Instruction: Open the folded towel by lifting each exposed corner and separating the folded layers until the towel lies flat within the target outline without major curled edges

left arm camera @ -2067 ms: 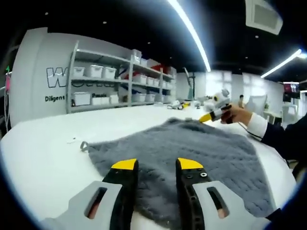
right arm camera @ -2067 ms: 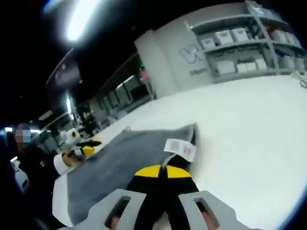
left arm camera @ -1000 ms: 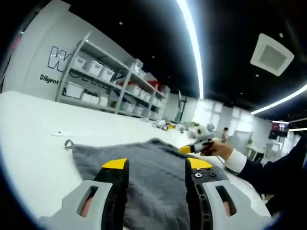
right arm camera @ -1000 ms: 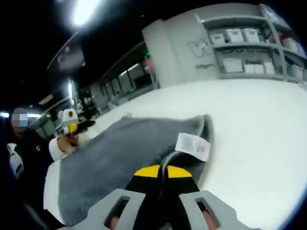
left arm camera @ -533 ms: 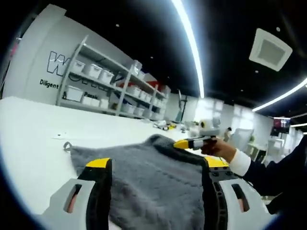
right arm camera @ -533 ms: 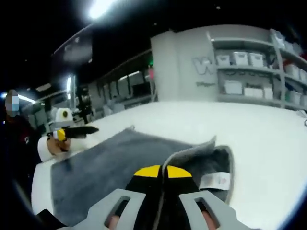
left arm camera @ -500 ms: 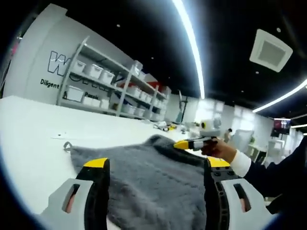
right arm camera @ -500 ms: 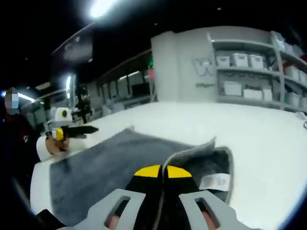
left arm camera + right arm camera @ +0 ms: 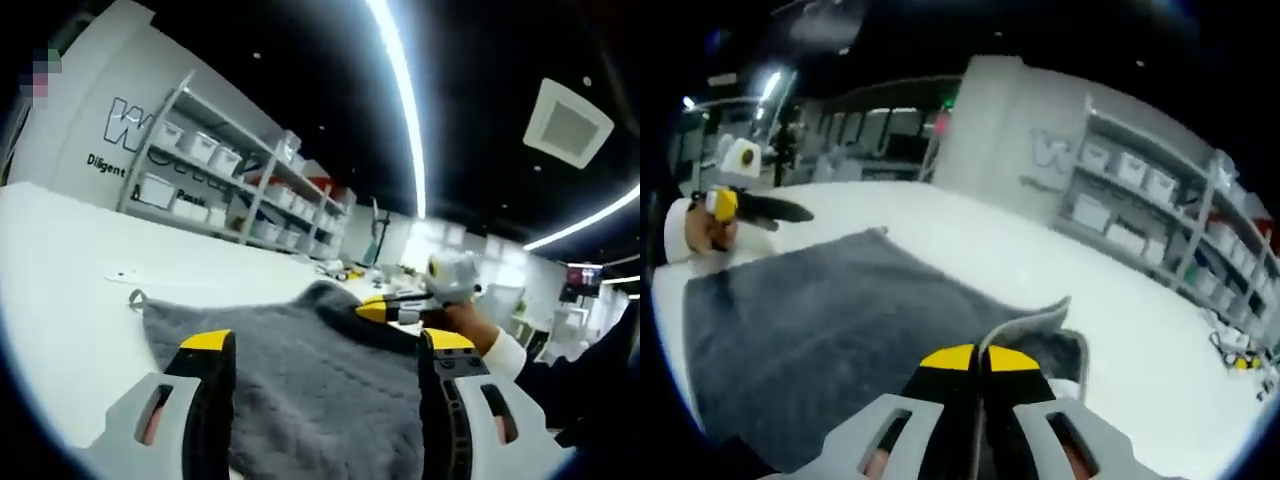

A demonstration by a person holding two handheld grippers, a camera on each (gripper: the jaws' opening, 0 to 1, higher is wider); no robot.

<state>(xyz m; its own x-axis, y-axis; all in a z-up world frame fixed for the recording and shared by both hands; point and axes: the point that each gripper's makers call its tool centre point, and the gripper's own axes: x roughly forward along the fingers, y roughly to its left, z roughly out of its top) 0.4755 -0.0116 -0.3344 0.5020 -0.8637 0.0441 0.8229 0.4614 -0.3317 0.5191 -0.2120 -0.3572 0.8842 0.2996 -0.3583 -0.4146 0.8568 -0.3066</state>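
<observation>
Pinching a raised corner of the grey towel [image 9: 840, 330], your right tongs [image 9: 973, 357] are clamped on it; your left tongs [image 9: 325, 342] gape empty above the cloth, which lies near the tabletop [image 9: 60, 270] edge; lose that grip and the layer could flop back folded; shelves [image 9: 200, 190] stand well clear.

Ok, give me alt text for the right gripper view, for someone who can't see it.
The right gripper is shut on a raised edge of the fuzzy grey towel, which is spread over a white table; the left gripper shows at far left.
</observation>
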